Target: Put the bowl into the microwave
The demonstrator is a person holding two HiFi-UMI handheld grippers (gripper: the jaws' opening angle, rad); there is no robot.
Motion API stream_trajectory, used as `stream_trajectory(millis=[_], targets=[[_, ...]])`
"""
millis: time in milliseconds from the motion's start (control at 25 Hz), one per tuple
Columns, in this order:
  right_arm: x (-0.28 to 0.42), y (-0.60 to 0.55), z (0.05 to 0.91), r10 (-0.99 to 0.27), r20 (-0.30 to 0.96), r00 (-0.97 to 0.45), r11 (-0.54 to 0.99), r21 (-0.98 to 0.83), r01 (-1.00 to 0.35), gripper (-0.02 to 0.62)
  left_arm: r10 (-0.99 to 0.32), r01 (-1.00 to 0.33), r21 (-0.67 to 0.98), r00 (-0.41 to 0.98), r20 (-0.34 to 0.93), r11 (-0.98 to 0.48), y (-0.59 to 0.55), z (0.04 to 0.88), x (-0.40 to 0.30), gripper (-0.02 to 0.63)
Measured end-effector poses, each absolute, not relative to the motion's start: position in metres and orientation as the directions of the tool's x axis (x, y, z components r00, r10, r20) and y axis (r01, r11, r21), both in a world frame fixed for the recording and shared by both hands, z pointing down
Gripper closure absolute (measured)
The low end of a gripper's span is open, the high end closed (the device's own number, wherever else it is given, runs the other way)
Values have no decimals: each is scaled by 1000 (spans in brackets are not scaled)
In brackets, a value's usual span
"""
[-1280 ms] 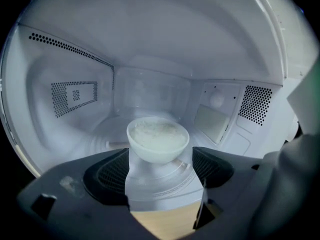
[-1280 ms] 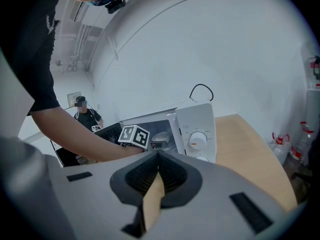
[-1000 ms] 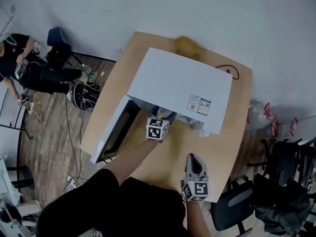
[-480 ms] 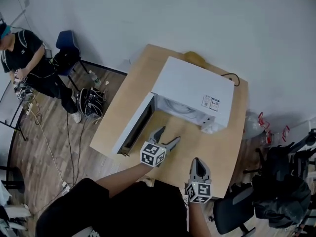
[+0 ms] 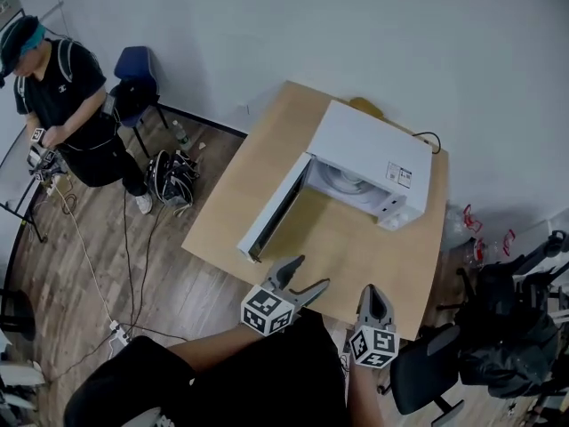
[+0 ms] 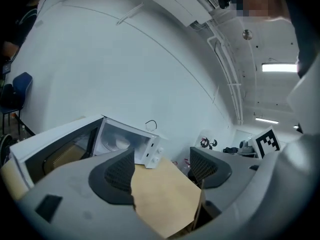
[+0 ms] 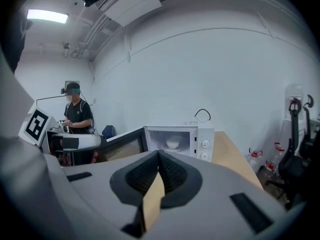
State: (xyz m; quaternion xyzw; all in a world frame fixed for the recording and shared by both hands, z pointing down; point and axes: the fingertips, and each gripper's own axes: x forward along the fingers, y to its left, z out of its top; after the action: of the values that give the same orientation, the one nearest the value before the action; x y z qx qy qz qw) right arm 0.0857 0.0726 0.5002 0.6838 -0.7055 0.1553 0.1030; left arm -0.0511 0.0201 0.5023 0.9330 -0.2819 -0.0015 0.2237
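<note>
Head view, with both gripper views. A white microwave (image 5: pixel 369 154) stands toward the far right corner of the wooden desk (image 5: pixel 267 167), its door (image 5: pixel 271 207) swung wide open toward the desk's left edge. The bowl (image 7: pixel 173 143) (small, white) sits inside the cavity on the turntable, as seen through the open front from the right gripper view; the left gripper view shows it there too (image 6: pixel 122 143). The left claw (image 5: pixel 311 271) hovers at the near edge of the desk with its jaws spread wide and nothing between them; its own view shows only bare desk (image 6: pixel 160 194) in the gap between the two dark ribbed pads (image 6: pixel 117 174). The right claw (image 5: pixel 373 294) hangs just beside it, to its right, by the same near edge, its jaws pressed together with nothing held; in its own view the pads (image 7: pixel 172 171) meet along a single seam. A black cable (image 5: pixel 427 136) lies at the far right corner. A person (image 5: pixel 71 105) stands well apart beyond the left edge, next to a blue chair (image 5: pixel 135 74)
</note>
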Motion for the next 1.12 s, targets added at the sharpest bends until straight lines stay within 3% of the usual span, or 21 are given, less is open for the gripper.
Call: stream_trajectory(millis=[40, 80, 120, 400, 1120], targets=[[80, 76, 493, -938, 344, -44, 18, -78, -997, 535, -540, -538, 423, 832, 128, -729, 25, 496, -57, 299], [73, 79, 486, -944, 327, -48, 24, -76, -997, 535, -560, -556, 434, 817, 133, -709, 28, 489, -64, 470], [65, 82, 478, -949, 311, -55, 33, -73, -997, 535, -576, -567, 449, 807, 133, -691, 31, 483, -69, 577], [27, 98, 438, -975, 215, -60, 49, -54, -997, 535, -544, -529, 429, 833, 99, -732, 49, 458, -75, 594], [28, 109, 436, -979, 203, -2, 4, 10, -1000, 536, -581, -587, 245, 807, 105, -772, 45, 443, -70, 594]])
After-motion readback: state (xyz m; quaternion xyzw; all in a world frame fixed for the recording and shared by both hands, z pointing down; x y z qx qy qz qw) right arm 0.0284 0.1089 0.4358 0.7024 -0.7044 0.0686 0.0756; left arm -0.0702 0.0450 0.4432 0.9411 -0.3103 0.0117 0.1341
